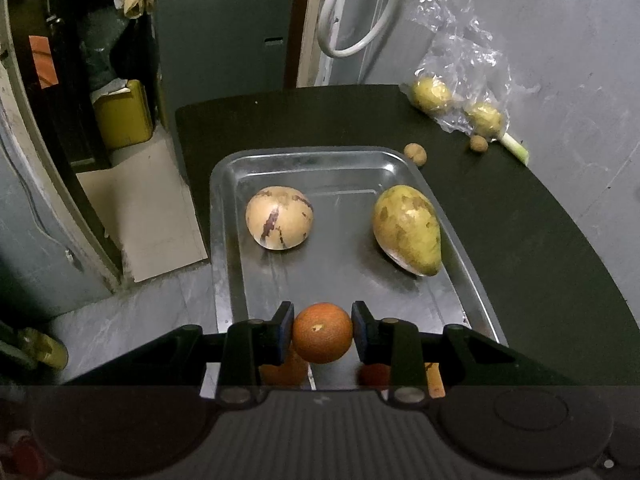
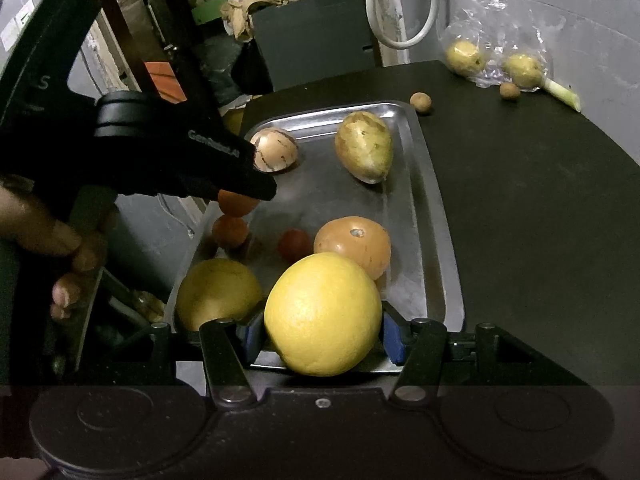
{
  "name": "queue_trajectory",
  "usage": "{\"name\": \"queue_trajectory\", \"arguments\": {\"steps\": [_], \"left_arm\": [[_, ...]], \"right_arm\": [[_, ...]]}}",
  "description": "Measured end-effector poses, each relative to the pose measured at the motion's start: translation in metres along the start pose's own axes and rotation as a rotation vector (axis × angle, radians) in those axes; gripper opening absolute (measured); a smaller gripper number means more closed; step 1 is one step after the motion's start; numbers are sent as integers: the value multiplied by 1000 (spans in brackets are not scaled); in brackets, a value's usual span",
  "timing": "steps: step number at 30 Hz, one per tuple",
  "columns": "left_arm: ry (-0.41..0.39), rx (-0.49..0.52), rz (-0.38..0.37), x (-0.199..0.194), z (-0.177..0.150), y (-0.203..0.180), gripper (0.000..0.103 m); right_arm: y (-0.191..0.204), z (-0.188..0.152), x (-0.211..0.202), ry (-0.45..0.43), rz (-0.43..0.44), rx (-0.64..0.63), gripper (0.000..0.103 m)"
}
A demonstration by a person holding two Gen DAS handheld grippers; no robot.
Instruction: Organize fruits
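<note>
Item 1, left gripper [image 1: 322,334]: clamped on a small orange [image 1: 322,332], which is pinched between the two pads and held above the near end of the metal tray [image 1: 224,216]. In the right wrist view the same gripper [image 2: 240,196] is seen at 10 o'clock, with a person's hand [image 2: 68,256] on its handle.

Item 2, tray contents, left wrist view: a round tan fruit with dark streaks [image 1: 279,218] at 11 o'clock of the held orange; a green-yellow mango [image 1: 408,230] at 1 o'clock. The two are well apart.

Item 3, tray contents, right wrist view: a yellow fruit [image 2: 218,292] at the near left corner; a second small orange [image 2: 230,232] directly below the held one; a small red fruit [image 2: 294,243]; a pale orange fruit [image 2: 354,246] just beside it.

Item 4, right gripper [image 2: 322,338]: closed around a large yellow citrus [image 2: 322,314], held at the tray's near edge.

Item 5, off the tray: two small brown fruits [image 1: 415,154] [image 1: 479,143] on the dark table [image 1: 520,240], and a plastic bag [image 1: 460,60] with two yellow fruits at 2 o'clock, not yet gathered.

Risks, judged: round fruit is likely to roll on the smooth tray if released from height; the small orange could strike the one beneath it and knock it toward the rim. The large citrus fills its jaws wide, so slip is plausible. The grippers work close together, so a collision is possible.
</note>
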State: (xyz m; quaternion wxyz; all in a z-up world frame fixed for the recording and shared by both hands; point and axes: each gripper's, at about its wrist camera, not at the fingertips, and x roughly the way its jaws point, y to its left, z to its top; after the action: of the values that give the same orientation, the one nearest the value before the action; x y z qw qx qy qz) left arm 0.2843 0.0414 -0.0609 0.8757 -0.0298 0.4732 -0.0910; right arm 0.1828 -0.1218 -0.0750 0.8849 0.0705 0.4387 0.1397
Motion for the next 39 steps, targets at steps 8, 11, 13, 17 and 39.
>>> {"name": "queue_trajectory", "arguments": {"steps": [8, 11, 13, 17, 39], "left_arm": [[17, 6, 0, 4, -3, -3, 35], [19, 1, 3, 5, -4, -4, 35], [17, -4, 2, 5, -4, -4, 36], [14, -16, 5, 2, -4, -4, 47], [-130, -140, 2, -74, -32, 22, 102]], "right_arm": [[-1, 0, 0, -3, 4, 8, 59], [-3, 0, -1, -6, 10, 19, 60], [-4, 0, -2, -11, 6, 21, 63], [-7, -1, -5, -16, 4, 32, 69], [-12, -9, -34, -59, -11, 24, 102]]}}
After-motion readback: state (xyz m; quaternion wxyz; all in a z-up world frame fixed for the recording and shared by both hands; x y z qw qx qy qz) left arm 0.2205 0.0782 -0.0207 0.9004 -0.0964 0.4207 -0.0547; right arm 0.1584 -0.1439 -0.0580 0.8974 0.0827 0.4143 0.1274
